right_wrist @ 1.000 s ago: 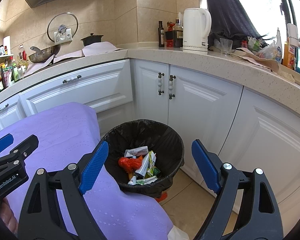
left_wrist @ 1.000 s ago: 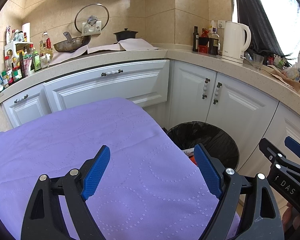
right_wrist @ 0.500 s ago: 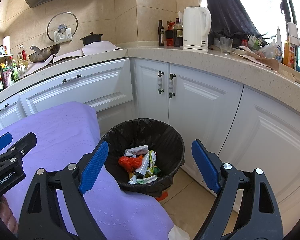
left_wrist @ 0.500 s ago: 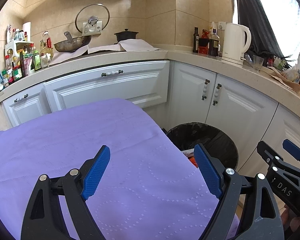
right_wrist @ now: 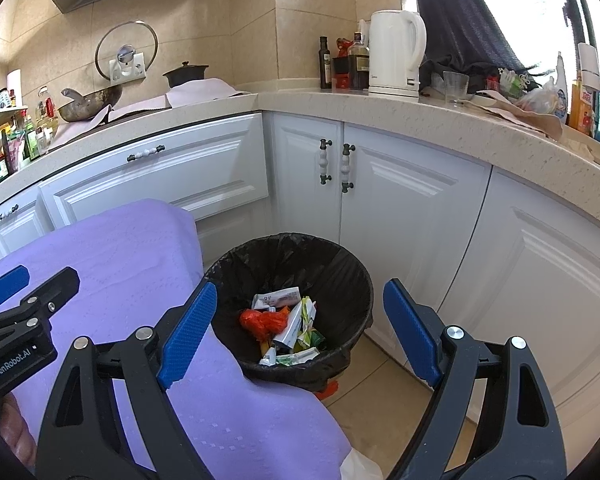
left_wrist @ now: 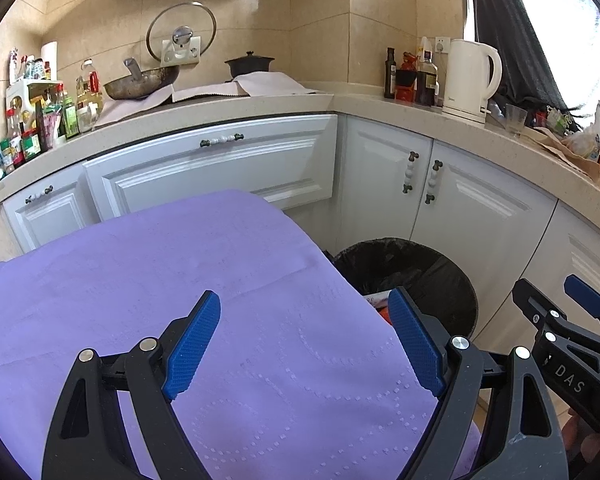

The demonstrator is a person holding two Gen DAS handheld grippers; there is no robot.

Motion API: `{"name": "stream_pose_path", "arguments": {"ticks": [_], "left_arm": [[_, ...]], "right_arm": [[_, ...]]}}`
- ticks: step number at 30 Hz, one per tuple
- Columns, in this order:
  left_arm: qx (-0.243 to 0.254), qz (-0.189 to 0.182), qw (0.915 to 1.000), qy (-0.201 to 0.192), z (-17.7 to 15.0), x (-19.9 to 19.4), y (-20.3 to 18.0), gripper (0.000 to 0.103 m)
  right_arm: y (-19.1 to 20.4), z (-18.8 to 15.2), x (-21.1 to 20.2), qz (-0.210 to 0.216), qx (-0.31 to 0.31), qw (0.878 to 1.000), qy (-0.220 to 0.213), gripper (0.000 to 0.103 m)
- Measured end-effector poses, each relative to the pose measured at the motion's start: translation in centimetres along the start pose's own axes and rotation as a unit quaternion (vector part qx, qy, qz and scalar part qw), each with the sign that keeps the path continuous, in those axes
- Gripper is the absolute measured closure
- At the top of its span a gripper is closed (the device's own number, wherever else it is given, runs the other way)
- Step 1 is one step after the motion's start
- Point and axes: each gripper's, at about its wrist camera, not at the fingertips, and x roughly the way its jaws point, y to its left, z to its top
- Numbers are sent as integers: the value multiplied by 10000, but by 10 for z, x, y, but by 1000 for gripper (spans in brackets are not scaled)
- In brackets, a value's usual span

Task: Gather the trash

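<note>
A round bin with a black liner (right_wrist: 292, 256) stands on the floor beside the purple-covered table (right_wrist: 132, 256). It holds several pieces of trash: an orange wrapper (right_wrist: 260, 322), white and green packets (right_wrist: 300, 320). My right gripper (right_wrist: 296, 332) is open and empty, above and in front of the bin. My left gripper (left_wrist: 306, 344) is open and empty over the purple cloth (left_wrist: 140, 272); the bin (left_wrist: 420, 272) lies to its right, partly hidden by the table. Each gripper shows at the edge of the other's view.
White cabinets (right_wrist: 400, 200) wrap around the corner behind the bin. The counter holds a white kettle (right_wrist: 396, 52), bottles (right_wrist: 352, 60), a glass (right_wrist: 456, 86), a wok (right_wrist: 88, 106) and condiment jars (left_wrist: 32, 128). Beige floor tile (right_wrist: 380, 400) lies right of the table.
Both grippers have drifted slightly; the views are almost the same. Both stay open and empty.
</note>
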Motion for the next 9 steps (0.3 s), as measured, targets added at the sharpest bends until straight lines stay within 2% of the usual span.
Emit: {"name": "stream_pose_path", "arguments": {"ticks": [9], "left_arm": [[-31,275,9994,184,-2,7,30,20]], "right_arm": [[31,3,3,315,-237,9992,59,17]]}}
